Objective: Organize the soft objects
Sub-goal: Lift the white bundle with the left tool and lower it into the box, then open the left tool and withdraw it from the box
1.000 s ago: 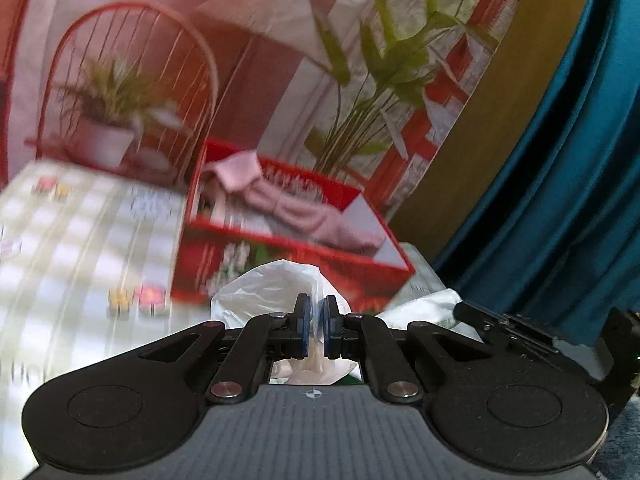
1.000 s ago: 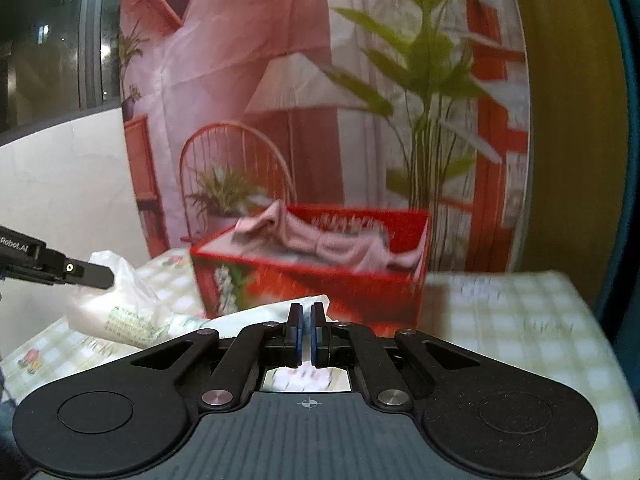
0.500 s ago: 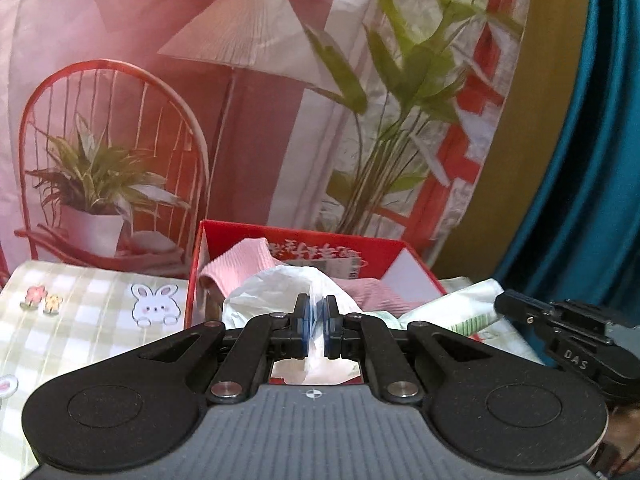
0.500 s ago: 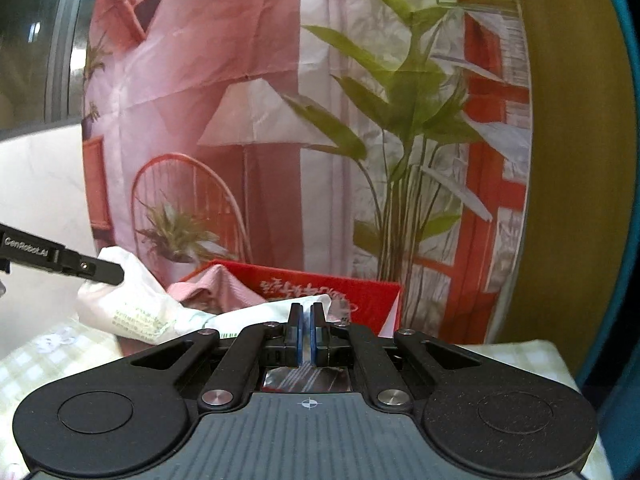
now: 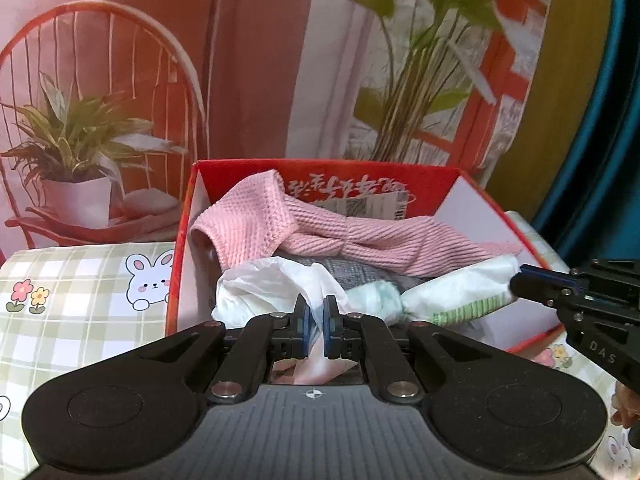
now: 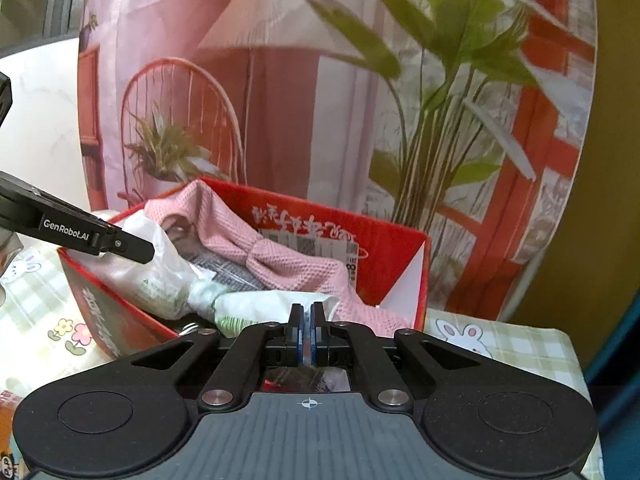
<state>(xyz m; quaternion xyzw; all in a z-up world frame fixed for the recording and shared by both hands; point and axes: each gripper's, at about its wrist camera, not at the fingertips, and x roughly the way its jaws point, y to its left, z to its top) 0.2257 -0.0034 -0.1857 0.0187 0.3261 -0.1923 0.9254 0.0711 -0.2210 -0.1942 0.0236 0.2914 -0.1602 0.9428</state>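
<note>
Both grippers are over the red box (image 5: pixel 468 196) right now, and between them stretches a white plastic bag (image 5: pixel 276 284) with green print. The left gripper (image 5: pixel 314 312) has its blue pads pinched tight on the crumpled left end of the bag, film bunched up between them. The right gripper (image 6: pixel 306 320) is clamped on the other end, its pads pressed together with only a thin sliver of plastic showing. From the left wrist view the right gripper (image 5: pixel 532 284) comes in from the right edge, nipping the twisted tail of the bag at the box's right side. From the right wrist view the left gripper (image 6: pixel 140 250) reaches in from the left, biting the bag (image 6: pixel 168 276) above the box's near corner.

The bag hangs low across the open box (image 6: pixel 400 268), lying over a pink knitted cloth (image 5: pixel 332 232) that drapes from the back left corner toward the right wall, with something grey (image 5: pixel 352 272) tucked under it. White lettering runs along the inside back wall.

The box sits on a tabletop covered by a green and white checked cloth (image 5: pixel 76 312) printed with a bunny (image 5: pixel 148 276) and small flowers (image 5: pixel 28 294). Behind it hangs a backdrop (image 5: pixel 260 80) picturing a red chair, a potted plant, a lamp and tall green leaves. A mustard yellow wall and a teal curtain (image 5: pixel 600 160) close off the right side
</note>
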